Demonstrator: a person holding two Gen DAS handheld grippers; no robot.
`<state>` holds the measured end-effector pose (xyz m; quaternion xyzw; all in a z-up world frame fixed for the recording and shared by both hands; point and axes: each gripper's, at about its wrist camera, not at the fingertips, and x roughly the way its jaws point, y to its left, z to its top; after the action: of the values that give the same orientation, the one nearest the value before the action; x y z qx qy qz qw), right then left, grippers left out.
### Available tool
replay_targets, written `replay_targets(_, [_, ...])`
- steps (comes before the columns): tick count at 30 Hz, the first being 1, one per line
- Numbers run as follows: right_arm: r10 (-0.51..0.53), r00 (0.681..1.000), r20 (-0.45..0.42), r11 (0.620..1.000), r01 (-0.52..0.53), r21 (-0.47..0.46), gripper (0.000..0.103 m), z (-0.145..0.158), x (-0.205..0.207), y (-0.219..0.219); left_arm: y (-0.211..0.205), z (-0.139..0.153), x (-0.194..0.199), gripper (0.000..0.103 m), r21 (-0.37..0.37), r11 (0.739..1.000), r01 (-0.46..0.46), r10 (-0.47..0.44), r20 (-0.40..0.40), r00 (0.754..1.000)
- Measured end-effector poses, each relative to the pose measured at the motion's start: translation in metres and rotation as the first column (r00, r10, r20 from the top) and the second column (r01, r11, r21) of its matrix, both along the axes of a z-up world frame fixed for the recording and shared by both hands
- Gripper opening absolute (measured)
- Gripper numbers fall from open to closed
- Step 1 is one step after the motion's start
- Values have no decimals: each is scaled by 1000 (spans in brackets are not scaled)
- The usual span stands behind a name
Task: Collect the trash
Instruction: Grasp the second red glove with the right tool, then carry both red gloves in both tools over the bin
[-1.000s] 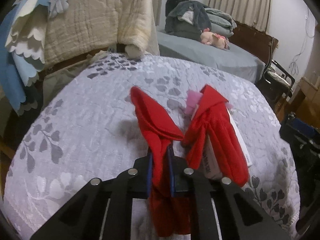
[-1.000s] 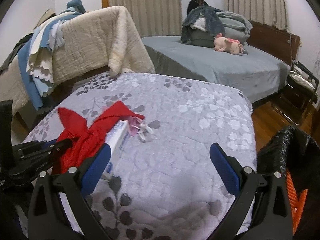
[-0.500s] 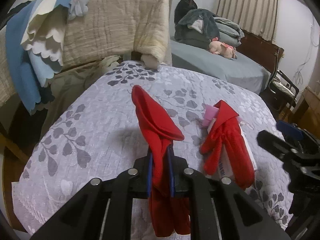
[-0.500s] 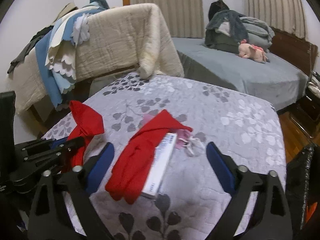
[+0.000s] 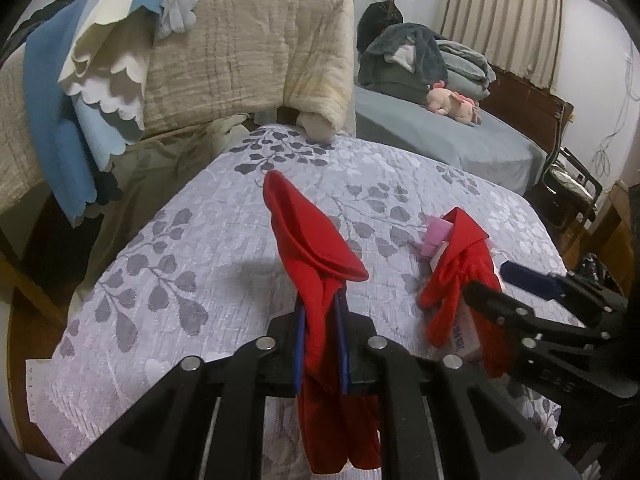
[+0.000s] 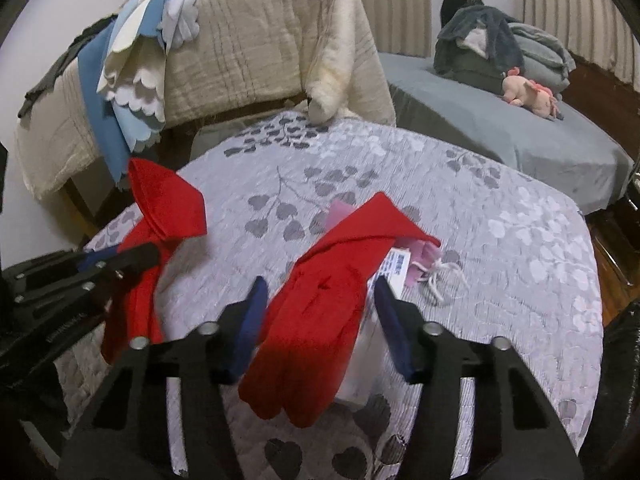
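At the far left, a cream quilt [image 6: 256,40] hangs over a wooden frame with blue and white scalloped cloths [image 6: 132,80] draped on it. In front of it lies a bed covered by a grey leaf-patterned bedspread [image 6: 500,240]. Toward the left of the bedspread, the left gripper [image 5: 322,316] has its fingers closed tight on a red glove [image 5: 316,264], which is lifted clear of the cover; its cuff stands up beyond the fingers and its lower part hangs below them. To the right, near the middle of the bedspread, a second red glove [image 6: 332,292] lies draped over a white box [image 6: 394,270] with printed labels. The right gripper [image 6: 318,312] has its blue-padded fingers [image 6: 250,320] spread partway, one on each side of this glove and box; whether the pads touch them cannot be told. Just beyond the box sits a small pink pouch [image 6: 420,256] with a white drawstring [image 6: 444,276] trailing to its right. Farther right and far back stands a second bed with a grey-blue sheet [image 6: 500,132], carrying a pile of folded blankets [image 6: 500,48] and a pink plush toy [image 6: 528,96].
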<state>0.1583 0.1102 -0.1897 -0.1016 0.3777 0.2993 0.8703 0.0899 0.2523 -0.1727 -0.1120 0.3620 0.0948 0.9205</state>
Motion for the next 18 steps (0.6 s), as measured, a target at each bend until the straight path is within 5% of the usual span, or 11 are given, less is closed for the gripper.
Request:
replay_targets(4, [16,1000,-8,1000,-16,-5,15,0,1,0,0,0,-1,13,-1,1000,0,0,1,1000])
replay_targets(18, [19,999,51,996,-23,84,12,41,3,-17,-8,15,0,13,9,1000,12,-12,21,1000])
